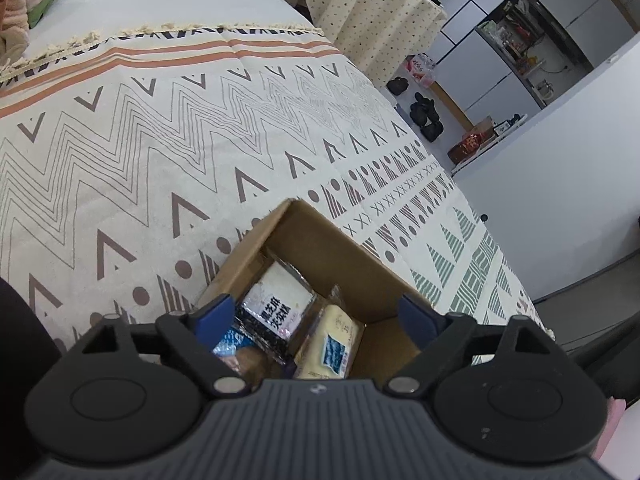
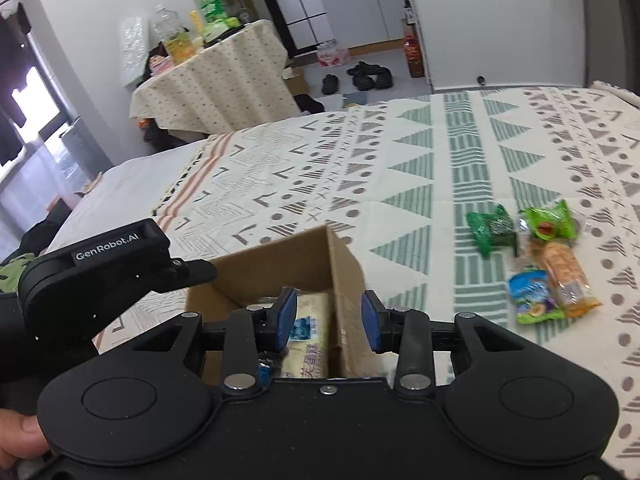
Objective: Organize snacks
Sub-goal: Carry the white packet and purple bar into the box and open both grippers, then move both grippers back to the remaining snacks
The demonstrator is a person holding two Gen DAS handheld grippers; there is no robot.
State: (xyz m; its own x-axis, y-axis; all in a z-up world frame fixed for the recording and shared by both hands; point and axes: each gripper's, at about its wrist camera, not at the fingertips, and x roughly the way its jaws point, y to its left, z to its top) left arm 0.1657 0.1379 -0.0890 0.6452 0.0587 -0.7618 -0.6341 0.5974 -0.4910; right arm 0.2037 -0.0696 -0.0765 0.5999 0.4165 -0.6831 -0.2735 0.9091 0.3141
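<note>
Above the cardboard box (image 1: 320, 248), left gripper (image 1: 320, 316) fingers gape empty; right gripper (image 2: 328, 320), narrowly parted, risks clipping its wall.

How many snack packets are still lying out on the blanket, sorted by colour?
Green packets: 2 (dark green packet, bright green packet)
Orange packet: 1 (orange packet)
Blue and green packet: 1 (blue and green packet)
Total: 4
</note>
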